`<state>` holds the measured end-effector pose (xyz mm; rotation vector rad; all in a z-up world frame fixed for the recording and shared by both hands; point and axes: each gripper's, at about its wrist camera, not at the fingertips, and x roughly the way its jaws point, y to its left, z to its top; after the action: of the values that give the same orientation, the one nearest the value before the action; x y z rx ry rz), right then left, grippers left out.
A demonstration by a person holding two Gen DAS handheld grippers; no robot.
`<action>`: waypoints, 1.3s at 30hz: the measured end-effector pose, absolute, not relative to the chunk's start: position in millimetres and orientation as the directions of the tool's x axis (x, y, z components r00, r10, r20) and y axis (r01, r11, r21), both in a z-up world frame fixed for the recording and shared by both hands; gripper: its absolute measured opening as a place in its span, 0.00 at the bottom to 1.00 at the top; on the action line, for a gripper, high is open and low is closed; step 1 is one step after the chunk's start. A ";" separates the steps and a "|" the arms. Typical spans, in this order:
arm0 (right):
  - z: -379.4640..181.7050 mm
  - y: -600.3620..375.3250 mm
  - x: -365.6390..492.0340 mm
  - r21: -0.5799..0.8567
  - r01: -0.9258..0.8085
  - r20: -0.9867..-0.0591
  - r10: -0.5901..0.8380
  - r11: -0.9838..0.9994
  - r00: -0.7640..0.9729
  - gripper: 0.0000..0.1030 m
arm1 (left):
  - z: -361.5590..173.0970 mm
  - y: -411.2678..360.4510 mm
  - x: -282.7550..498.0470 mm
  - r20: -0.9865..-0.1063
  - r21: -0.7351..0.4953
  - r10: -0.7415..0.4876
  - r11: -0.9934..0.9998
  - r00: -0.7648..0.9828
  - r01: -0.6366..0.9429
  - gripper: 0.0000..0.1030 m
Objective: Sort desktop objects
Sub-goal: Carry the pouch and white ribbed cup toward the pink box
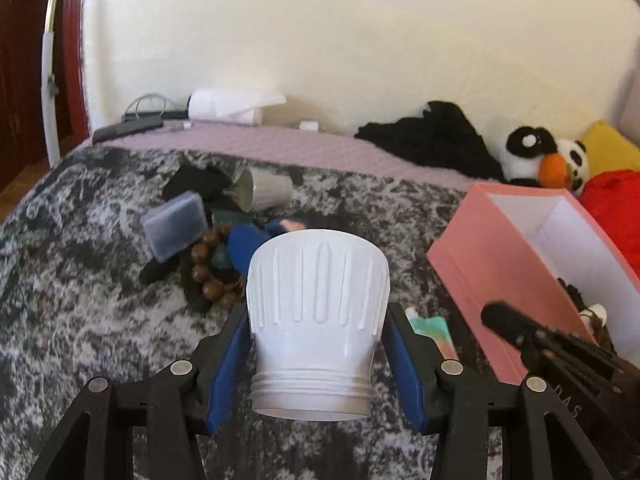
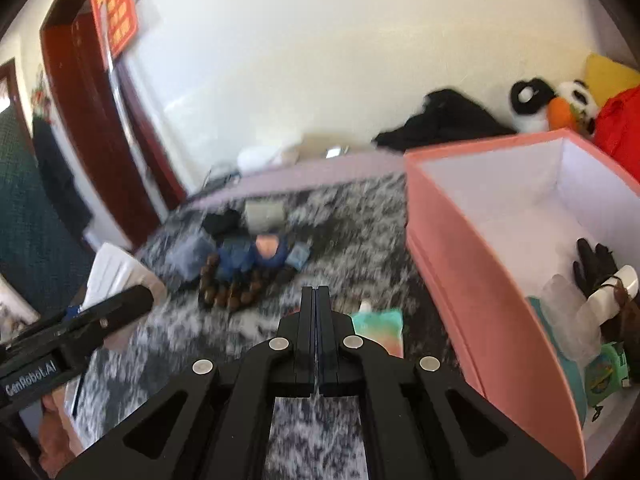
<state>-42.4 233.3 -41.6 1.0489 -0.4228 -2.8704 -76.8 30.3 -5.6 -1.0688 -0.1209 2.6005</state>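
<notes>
Between my left gripper's (image 1: 318,344) jaws I hold a white ribbed cup (image 1: 318,304) above the bed (image 1: 80,320). Right gripper (image 2: 316,300) hangs closed, empty. Some items already lie inside the pink box (image 2: 460,248); a pile (image 1: 200,240) and a pouch (image 2: 378,326) remain outside.

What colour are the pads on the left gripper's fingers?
Blue pads, on black fingers; clearest in the left wrist view.

— What's my left tool (image 1: 318,354) gripping?
— A white ribbed plastic cup (image 1: 318,304), smooth, slightly glossy.
— And under it?
— I see a mottled grey bedspread (image 1: 80,300), soft cloth. The pink box (image 2: 460,248) looks like matt cardboard, and the beads (image 1: 208,268) like polished wood.
</notes>
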 end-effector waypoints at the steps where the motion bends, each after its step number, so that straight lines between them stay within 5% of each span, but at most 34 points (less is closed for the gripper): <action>1: -47.6 233.6 -45.0 0.262 -0.061 -0.656 -0.131 -0.963 -0.743 0.12 | -7.8 29.3 -78.8 -0.675 -0.204 0.330 -0.943 -0.660 -0.262 0.54; 2: -55.6 233.2 -49.1 0.232 -0.090 -0.688 -0.099 -0.968 -0.719 0.28 | -9.4 29.2 -80.1 -0.678 -0.211 0.333 -0.942 -0.655 -0.261 0.54; 3: -63.5 232.9 -53.0 0.203 -0.118 -0.716 -0.066 -0.972 -0.695 0.78 | -10.2 29.4 -81.0 -0.680 -0.217 0.339 -0.940 -0.651 -0.263 0.54; 4: -69.8 233.3 -56.2 0.184 -0.143 -0.718 -0.033 -0.973 -0.695 0.99 | -10.0 29.8 -81.6 -0.679 -0.221 0.346 -0.937 -0.648 -0.269 0.54; 9: -91.1 220.9 -87.4 0.045 -0.141 -0.722 0.065 -0.989 -0.689 0.99 | -6.9 30.6 -82.7 -0.670 -0.223 0.360 -0.932 -0.649 -0.287 0.55; 15: -154.5 213.1 -119.0 -0.008 -0.092 -0.846 0.056 -0.996 -0.531 0.99 | -11.4 26.0 -89.4 -0.683 -0.231 0.361 -0.932 -0.635 -0.281 0.55; 17: -145.5 210.0 -113.0 -0.011 -0.080 -0.832 0.053 -0.997 -0.553 0.83 | -13.5 26.7 -89.9 -0.688 -0.231 0.361 -0.931 -0.629 -0.282 0.55; 18: -141.0 208.5 -110.0 -0.012 -0.073 -0.825 0.051 -0.997 -0.563 0.64 | -13.9 27.4 -89.2 -0.688 -0.230 0.362 -0.931 -0.628 -0.285 0.55; 29: -91.1 191.8 -76.5 -0.032 -0.006 -0.738 0.028 -0.999 -0.674 0.62 | -4.9 43.4 -74.6 -0.668 -0.214 0.383 -0.920 -0.638 -0.329 0.55; 39: -12.4 232.8 -13.4 0.067 -0.128 -0.602 0.062 -0.990 -0.796 0.62 | 12.2 74.5 -55.3 -0.637 -0.241 0.441 -0.893 -0.633 -0.380 0.55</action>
<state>-13.4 232.8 -12.4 1.0239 -0.1692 -3.0712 -55.3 74.5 12.2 -1.0010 -0.1157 2.4868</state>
